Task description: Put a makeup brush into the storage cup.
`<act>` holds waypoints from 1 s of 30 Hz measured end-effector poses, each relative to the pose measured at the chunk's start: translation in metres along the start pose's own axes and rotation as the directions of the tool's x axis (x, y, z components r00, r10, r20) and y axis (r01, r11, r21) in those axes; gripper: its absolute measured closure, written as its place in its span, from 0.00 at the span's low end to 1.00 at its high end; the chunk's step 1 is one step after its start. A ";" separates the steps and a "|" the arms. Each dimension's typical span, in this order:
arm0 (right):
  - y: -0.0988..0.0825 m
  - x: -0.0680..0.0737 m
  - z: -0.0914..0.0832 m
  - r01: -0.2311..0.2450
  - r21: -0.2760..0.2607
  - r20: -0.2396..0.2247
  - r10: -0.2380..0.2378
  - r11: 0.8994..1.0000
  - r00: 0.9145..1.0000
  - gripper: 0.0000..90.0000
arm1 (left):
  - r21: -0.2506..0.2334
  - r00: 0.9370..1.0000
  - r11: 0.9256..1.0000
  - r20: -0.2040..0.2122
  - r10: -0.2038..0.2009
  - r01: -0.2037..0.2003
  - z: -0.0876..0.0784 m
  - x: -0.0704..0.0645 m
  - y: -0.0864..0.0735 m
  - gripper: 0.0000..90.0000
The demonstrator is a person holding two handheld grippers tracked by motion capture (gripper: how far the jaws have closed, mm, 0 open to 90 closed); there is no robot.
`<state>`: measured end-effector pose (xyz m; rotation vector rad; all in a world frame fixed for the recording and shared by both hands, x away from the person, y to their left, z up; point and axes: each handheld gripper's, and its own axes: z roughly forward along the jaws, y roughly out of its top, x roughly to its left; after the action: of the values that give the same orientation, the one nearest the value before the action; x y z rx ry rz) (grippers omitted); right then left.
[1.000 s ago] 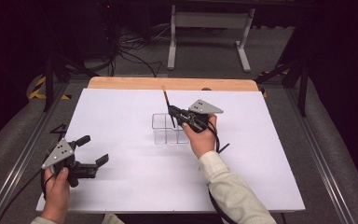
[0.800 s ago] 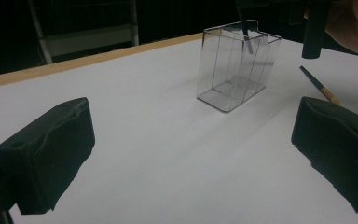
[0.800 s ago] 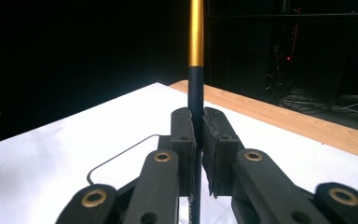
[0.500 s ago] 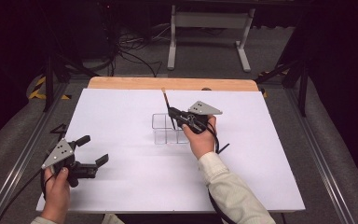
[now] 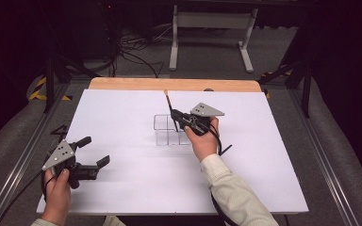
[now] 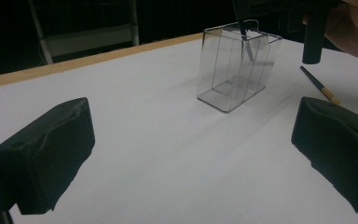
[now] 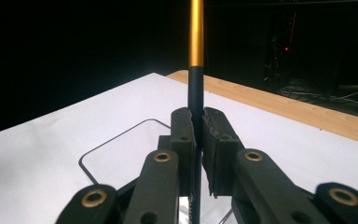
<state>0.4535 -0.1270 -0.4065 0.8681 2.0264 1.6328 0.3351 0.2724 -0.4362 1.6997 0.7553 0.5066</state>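
A clear plastic box [image 5: 166, 131] with inner dividers stands at the middle of the white table [image 5: 122, 117]. My right gripper [image 5: 180, 117] hovers over its right side, shut on a thin brush [image 5: 168, 103] that stands nearly upright. The right gripper view shows the black handle and gold band of the brush [image 7: 196, 37] pinched between the pads of that gripper [image 7: 196, 126], above the box rim [image 7: 103, 148]. The brush's lower end [image 6: 244, 37] dips into the box [image 6: 235, 70]. My left gripper [image 5: 94, 150] rests at the near left, open with nothing between its pads [image 6: 51, 154].
A second brush [image 6: 319, 85] lies flat on the table just right of the box. A wooden strip [image 5: 174, 84] runs along the table's far edge. Beyond it are a metal stand [image 5: 209, 28] and cables on the floor.
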 end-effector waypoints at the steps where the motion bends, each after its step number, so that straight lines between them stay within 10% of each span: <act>1: 0.000 0.000 0.000 0.001 0.003 0.000 -0.001 1.000 1.000 0.93 | 0.001 1.000 1.000 0.000 0.000 0.000 0.000 0.000 0.000 0.00; 18: 0.014 0.007 -0.004 0.029 -0.062 -0.028 -0.030 0.998 0.999 0.44 | 0.001 1.000 1.000 -0.001 -0.001 0.001 0.000 0.000 0.000 0.00; 30: 0.027 0.007 -0.031 0.042 -0.095 -0.063 -0.048 0.995 0.997 0.33 | 0.002 1.000 1.000 0.005 -0.005 0.005 0.003 0.001 0.000 0.00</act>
<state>0.4342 -0.1408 -0.3724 0.7400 1.9803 1.7370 0.3375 0.2711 -0.4367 1.7003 0.7565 0.4982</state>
